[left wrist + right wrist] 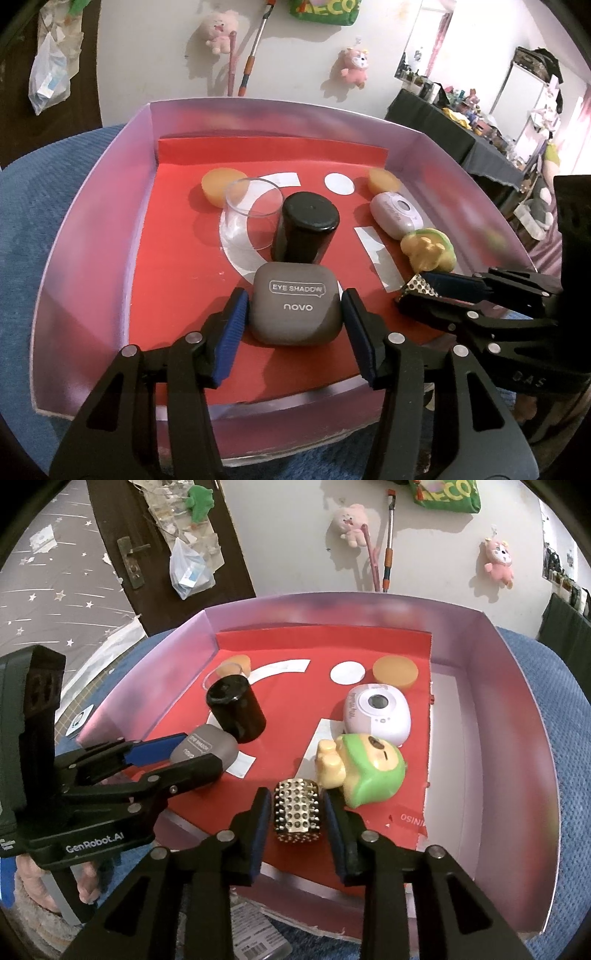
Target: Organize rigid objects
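A pink-walled box (92,206) with a red floor holds the objects. My left gripper (293,321) straddles a grey eye shadow case (295,306), pads just off its sides. In the right wrist view my right gripper (297,812) straddles a studded gold-and-black block (297,810), with small gaps at both pads. The block's tip also shows in the left wrist view (421,286). A black jar (306,229), clear cup (251,214), two orange discs (221,184), a white-pink device (376,710) and a green-yellow toy (365,768) lie in the box.
The box (517,738) sits on a blue cloth (44,221). White paper shapes (347,672) are stuck to the red floor. Plush toys and a mop hang on the wall behind. A dark door stands at the left.
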Action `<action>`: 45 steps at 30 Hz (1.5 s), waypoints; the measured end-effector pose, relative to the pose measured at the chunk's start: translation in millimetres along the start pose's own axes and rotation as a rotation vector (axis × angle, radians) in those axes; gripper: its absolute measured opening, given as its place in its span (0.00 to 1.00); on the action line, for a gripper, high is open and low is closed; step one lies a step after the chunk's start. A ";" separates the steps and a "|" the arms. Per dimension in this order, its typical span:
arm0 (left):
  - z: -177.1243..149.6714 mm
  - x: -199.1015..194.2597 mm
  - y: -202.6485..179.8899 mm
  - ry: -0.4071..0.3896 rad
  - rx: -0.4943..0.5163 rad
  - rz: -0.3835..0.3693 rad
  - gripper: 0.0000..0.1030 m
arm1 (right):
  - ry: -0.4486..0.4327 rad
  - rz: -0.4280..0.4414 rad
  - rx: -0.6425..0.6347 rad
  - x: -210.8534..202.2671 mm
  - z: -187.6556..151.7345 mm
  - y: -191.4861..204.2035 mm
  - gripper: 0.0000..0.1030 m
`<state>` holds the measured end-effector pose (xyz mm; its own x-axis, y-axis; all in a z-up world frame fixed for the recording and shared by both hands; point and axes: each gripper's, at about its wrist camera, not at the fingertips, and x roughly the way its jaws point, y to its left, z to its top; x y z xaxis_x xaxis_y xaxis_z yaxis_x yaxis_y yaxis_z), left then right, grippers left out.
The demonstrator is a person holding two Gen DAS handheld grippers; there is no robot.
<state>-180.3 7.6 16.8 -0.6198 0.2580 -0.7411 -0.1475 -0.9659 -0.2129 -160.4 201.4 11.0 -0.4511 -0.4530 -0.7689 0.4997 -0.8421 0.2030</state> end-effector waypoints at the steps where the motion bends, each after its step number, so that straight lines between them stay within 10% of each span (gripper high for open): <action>1: -0.1 -0.8 -0.3 -0.003 0.003 0.005 0.51 | -0.001 0.001 -0.001 -0.9 0.1 0.0 0.36; 40: -1.6 -43.6 -6.3 -0.087 0.021 0.055 0.76 | -0.065 0.007 -0.029 -33.5 -4.9 10.9 0.65; 45: -4.3 -52.3 -7.7 -0.123 0.021 0.078 0.95 | -0.074 0.011 -0.037 -39.6 -7.8 12.3 0.73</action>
<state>-143.4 1.7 54.5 -0.7195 0.1783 -0.6712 -0.1100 -0.9835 -0.1434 -130.6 211.3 39.2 -0.4985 -0.4835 -0.7195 0.5311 -0.8264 0.1874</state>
